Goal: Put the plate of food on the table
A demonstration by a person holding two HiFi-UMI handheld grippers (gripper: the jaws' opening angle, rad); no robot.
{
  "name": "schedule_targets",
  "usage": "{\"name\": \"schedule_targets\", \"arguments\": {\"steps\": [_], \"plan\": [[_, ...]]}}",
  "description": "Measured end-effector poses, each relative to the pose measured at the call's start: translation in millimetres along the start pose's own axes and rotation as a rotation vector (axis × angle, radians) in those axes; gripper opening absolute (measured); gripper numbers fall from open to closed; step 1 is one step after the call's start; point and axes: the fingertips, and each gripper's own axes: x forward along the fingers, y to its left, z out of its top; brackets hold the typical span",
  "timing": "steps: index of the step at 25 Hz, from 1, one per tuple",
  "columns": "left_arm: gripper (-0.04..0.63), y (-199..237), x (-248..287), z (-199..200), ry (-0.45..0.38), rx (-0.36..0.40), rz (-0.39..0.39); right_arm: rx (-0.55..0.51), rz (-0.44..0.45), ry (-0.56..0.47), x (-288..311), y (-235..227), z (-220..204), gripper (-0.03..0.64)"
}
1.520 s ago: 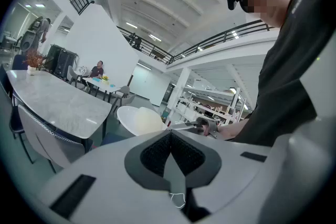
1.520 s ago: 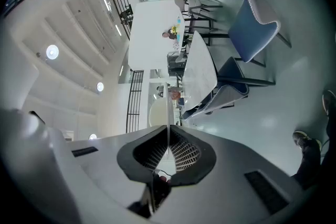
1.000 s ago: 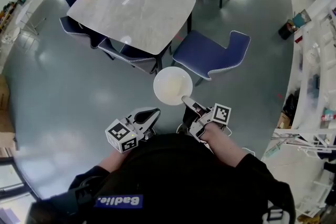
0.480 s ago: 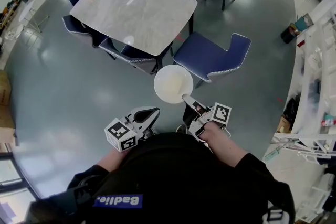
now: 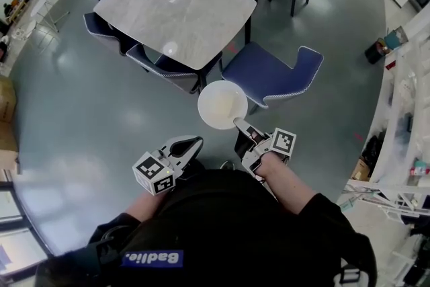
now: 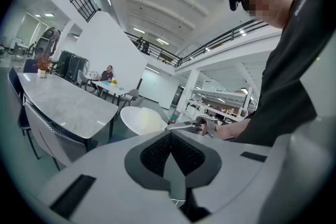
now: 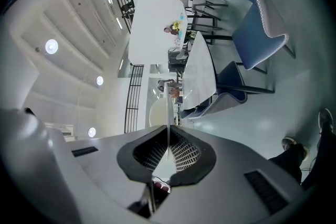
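Glossy grey floor (image 5: 80,117). Stone-look bench (image 5: 175,13) at 11 o'clock, well apart from the plate.

Left gripper (image 5: 190,144): jaws pressed together, empty.

Plate (image 5: 220,104): round, white, smooth, carried in mid-air above the floor.

Right gripper (image 5: 238,124): pinching the plate's 5 o'clock rim.

Handling (judged): rigid, light, slippery, breakable. Keep it level.

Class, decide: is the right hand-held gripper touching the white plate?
Touching. The right gripper view shows the right hand-held gripper shut on the rim of the white plate, seen edge-on.
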Motion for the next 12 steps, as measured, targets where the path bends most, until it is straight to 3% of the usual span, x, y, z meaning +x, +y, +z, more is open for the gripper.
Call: {"name": "schedule_targets", "arguments": {"steps": [12], "plan": [[0.008, 27, 29, 11, -0.023, -0.019, -0.007, -0.01, -0.022, -0.003, 25, -6, 36, 0.02]]}}
